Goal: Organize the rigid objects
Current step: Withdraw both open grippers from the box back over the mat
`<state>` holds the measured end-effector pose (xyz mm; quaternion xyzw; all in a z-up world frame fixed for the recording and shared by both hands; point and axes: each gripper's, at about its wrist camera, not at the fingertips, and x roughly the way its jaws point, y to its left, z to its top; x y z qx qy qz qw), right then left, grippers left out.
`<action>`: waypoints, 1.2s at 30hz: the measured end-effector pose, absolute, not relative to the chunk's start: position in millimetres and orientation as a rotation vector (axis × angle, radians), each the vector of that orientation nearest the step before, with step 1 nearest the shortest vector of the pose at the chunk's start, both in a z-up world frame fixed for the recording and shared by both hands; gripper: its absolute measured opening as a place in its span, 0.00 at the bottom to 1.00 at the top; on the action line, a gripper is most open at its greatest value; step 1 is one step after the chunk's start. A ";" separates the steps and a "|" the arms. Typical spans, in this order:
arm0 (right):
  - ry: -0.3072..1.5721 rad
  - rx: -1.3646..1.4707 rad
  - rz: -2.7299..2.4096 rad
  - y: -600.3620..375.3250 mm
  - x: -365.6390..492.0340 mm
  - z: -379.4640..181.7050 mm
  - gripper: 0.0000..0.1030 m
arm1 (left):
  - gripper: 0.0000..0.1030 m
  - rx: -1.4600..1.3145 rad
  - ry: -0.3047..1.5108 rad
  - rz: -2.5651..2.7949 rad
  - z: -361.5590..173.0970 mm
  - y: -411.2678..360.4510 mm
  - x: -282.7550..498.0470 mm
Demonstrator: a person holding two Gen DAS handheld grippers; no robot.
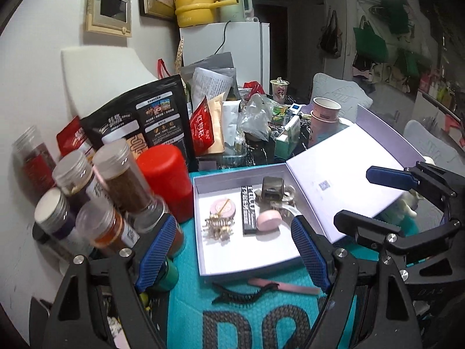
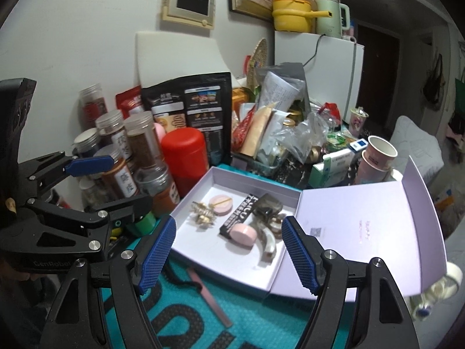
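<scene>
An open lilac box [image 1: 247, 257] [image 2: 203, 250] lies on the teal mat, its lid [image 1: 348, 174] [image 2: 363, 226] folded out to the right. Inside are a gold hair clip [image 1: 218, 226] [image 2: 203, 213], a pink compact [image 1: 223, 207], a black carton [image 1: 248, 212] [image 2: 239, 216], a grey claw clip [image 1: 271, 189] and a pink round case [image 1: 268, 219] [image 2: 243, 234]. In front of the box lie a black hair clip [image 1: 241, 293] and a pink flat strip [image 1: 284, 286] [image 2: 209, 296]. My left gripper [image 1: 234, 251] [image 2: 107, 184] and right gripper [image 2: 229, 251] [image 1: 377, 200] hover above, both open and holding nothing.
Several spice jars [image 1: 116, 174] and a red canister [image 1: 165, 180] crowd the left of the box. Behind it stand a black pouch [image 1: 145, 122], packets, plastic bags and stacked paper cups [image 1: 324, 113]. A white fridge [image 1: 232, 46] is against the back.
</scene>
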<state>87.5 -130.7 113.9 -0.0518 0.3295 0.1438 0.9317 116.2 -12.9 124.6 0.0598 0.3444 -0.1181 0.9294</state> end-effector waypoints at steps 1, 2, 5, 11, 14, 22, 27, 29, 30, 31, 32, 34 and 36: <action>0.672 -0.108 0.296 -129.6 82.7 112.8 0.74 | 0.79 0.118 0.707 -0.244 123.1 -11.5 112.1; 0.670 -0.108 0.300 -128.2 78.1 111.6 0.74 | 0.79 0.116 0.711 -0.244 121.2 -10.3 107.7; 0.669 -0.103 0.311 -126.1 66.4 107.1 0.74 | 0.79 0.112 0.714 -0.245 115.0 -7.3 95.2; 0.683 -0.092 0.328 -122.4 50.9 92.9 0.75 | 0.79 0.110 0.728 -0.248 103.2 -4.9 78.9; 0.685 -0.083 0.332 -121.6 44.8 85.4 0.75 | 0.79 0.093 0.745 -0.265 96.2 -3.0 72.8; 0.656 -0.119 0.326 -118.1 29.7 65.3 0.76 | 0.79 0.079 0.767 -0.278 76.0 -0.6 57.5; 0.689 -0.094 0.323 -118.9 25.3 41.8 0.76 | 0.79 0.103 0.789 -0.261 58.4 0.0 52.6; 0.702 -0.090 0.324 -119.8 24.7 32.7 0.76 | 0.79 0.095 0.795 -0.247 51.8 3.0 51.7; 0.712 -0.090 0.321 -120.5 24.9 27.8 0.76 | 0.79 0.091 0.799 -0.241 47.4 4.8 50.9; 0.726 -0.090 0.317 -121.6 25.4 22.3 0.76 | 0.79 0.087 0.804 -0.240 42.6 6.5 51.1; 0.736 -0.087 0.317 -122.4 25.0 18.4 0.76 | 0.79 0.080 0.811 -0.239 37.0 8.6 52.1; 0.753 -0.080 0.317 -124.6 25.5 11.6 0.76 | 0.79 0.061 0.827 -0.237 27.4 12.3 53.3; 0.767 -0.085 0.318 -126.0 25.7 3.9 0.76 | 0.79 0.039 0.839 -0.249 16.7 15.6 52.3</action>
